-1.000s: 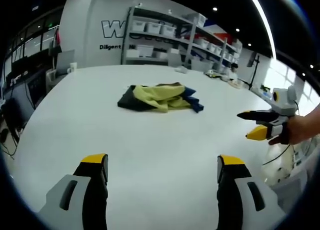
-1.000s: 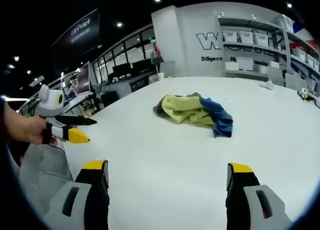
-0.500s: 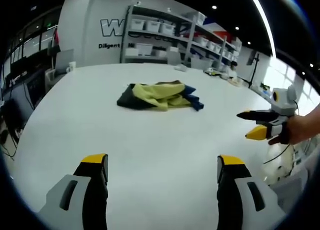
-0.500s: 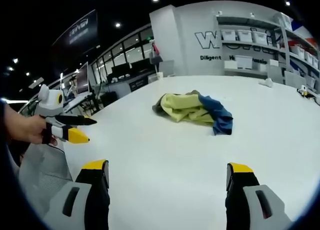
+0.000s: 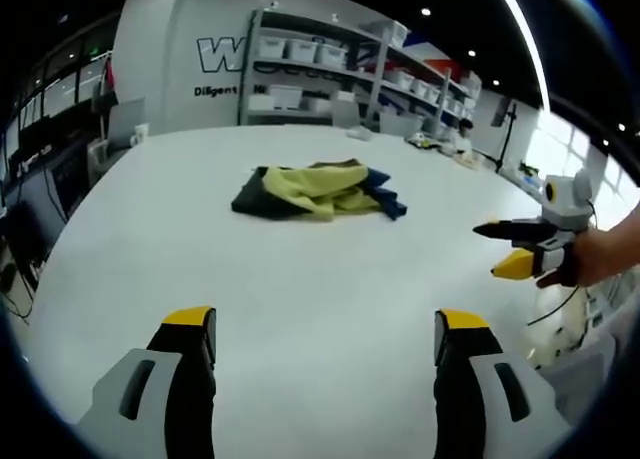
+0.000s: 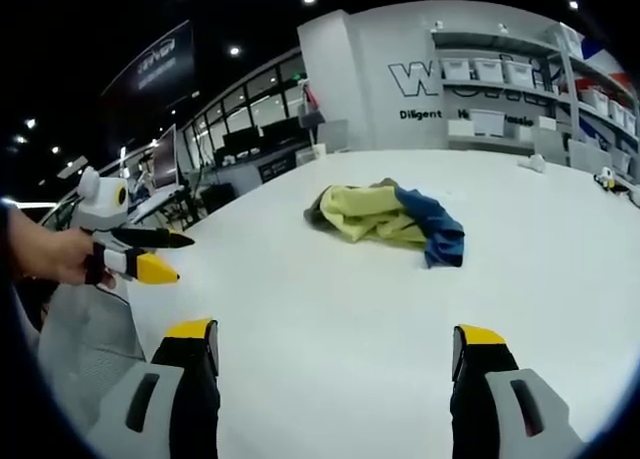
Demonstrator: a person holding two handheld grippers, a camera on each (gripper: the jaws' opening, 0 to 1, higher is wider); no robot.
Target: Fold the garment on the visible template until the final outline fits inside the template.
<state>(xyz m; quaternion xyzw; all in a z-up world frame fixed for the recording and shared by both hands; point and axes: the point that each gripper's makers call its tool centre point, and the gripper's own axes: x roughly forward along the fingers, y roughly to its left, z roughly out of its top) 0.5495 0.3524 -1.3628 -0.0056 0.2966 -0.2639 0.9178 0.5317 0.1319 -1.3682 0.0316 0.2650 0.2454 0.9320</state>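
Garment (image 5: pixel 318 191) lay crumpled in a heap on the white table (image 5: pixel 300 279), well ahead of both grippers and touched by neither. It showed yellow-green cloth in the middle, a dark part at one end and blue at the other. In the right gripper view the same heap (image 6: pixel 385 217) sat near mid-table, with the blue part toward that view's right.

Left gripper (image 5: pixel 325 339) was held above the near part of the table, its two yellow-tipped jaws spread wide apart with nothing between them. In the right gripper view it (image 6: pixel 165 256) came in from the left, gripped by a hand (image 6: pixel 50 259), with a dark jaw above and a yellow-tipped jaw below, parted.

Right gripper (image 6: pixel 335 351) likewise stood with jaws wide apart and empty over bare table. In the left gripper view it (image 5: pixel 505 249) appeared at the right edge, held by a hand (image 5: pixel 595 261), its jaws parted, off to the side of the garment and well apart from it.

No template outline could be made out on the table surface in either view.

Background: shelving (image 5: pixel 340 69) with white bins stood against the far wall behind the table, beside large lettering on the wall (image 5: pixel 220 54). Desks with monitors (image 6: pixel 165 154) stood beyond the table's edge in the right gripper view.
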